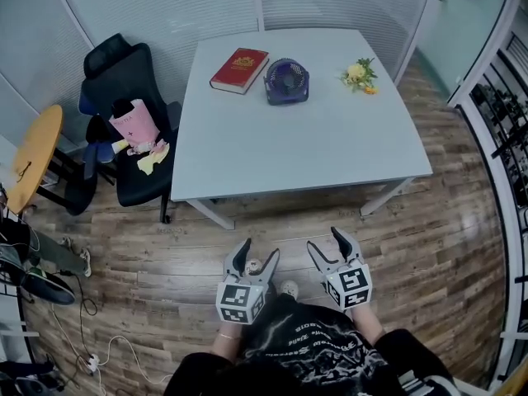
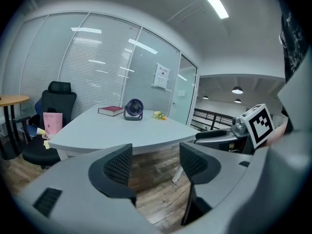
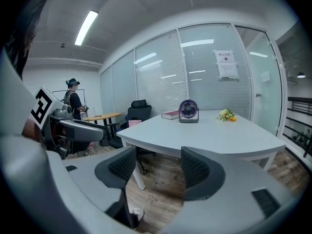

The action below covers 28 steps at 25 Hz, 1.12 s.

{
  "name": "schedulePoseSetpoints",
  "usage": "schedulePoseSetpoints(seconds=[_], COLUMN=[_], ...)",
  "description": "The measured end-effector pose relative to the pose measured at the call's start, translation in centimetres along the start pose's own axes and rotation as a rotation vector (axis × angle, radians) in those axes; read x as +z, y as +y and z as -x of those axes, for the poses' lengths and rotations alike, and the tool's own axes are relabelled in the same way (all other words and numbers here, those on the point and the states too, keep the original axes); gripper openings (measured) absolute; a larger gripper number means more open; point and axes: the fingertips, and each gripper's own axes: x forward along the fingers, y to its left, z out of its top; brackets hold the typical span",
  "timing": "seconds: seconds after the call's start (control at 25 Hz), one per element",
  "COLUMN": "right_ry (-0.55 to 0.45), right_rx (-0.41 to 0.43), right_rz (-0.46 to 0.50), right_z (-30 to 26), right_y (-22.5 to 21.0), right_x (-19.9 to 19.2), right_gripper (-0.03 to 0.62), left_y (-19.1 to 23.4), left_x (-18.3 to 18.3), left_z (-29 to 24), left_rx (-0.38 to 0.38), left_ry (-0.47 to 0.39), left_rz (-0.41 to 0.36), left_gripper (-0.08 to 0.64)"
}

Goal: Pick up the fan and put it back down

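Grey left claw (image 1: 259, 250) and right claw (image 1: 325, 239), black ribbed pads (image 2: 118, 165), black printed shirt (image 1: 318, 349)

The small purple fan (image 1: 286, 81) stands upright at the white table's far edge, facing the person

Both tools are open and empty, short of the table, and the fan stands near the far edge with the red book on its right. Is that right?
One slip: the head view shows the red book lying left of the fan; the flowers are on its right. The rest holds: left tool and right tool open and empty, short of the table, fan near the far edge.
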Motion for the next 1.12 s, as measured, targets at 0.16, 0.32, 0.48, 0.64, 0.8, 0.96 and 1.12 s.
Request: schedulePoseSetpoints(seconds=[0.16, 0.32, 0.48, 0.64, 0.8, 0.96, 1.12], right_ry=[0.002, 0.002, 0.011, 0.023, 0.032, 0.042, 0.046], right_rx=[-0.017, -0.039, -0.069, -0.07, -0.082, -0.103, -0.127], right_rz=[-0.011, -0.019, -0.037, -0.057, -0.064, -0.063, -0.057], right_z=[-0.8, -1.4, -2.8, -5.2, -7.8, -10.9, -13.9], right_y=[-0.5, -1.4, -2.7, -3.2, -4.1, -5.0, -5.7], right_x=[0.1, 0.4, 0.8, 1.3, 2.2, 3.7, 5.5], right_gripper=[0.29, 0.29, 0.29, 0.288, 0.285, 0.285, 0.285], left_y=[0.7, 1.2, 1.8, 3.4, 5.3, 7.6, 10.0], left_x=[-0.2, -0.2, 0.8, 1.5, 2.9, 4.5, 6.1], left_z=[-1.2, -3.0, -5.2, -7.4, -9.8, -12.6, -15.3], left_rx=[-0.017, -0.037, -0.071, -0.099, -0.123, -0.154, -0.187], left_ry=[0.014, 0.031, 0.039, 0.054, 0.061, 0.064, 0.065], left_rz=[0.003, 0.003, -0.012, -0.027, -0.037, -0.044, -0.046], left_gripper=[0.318, 0.318, 0.318, 0.318, 0.318, 0.318, 0.318])
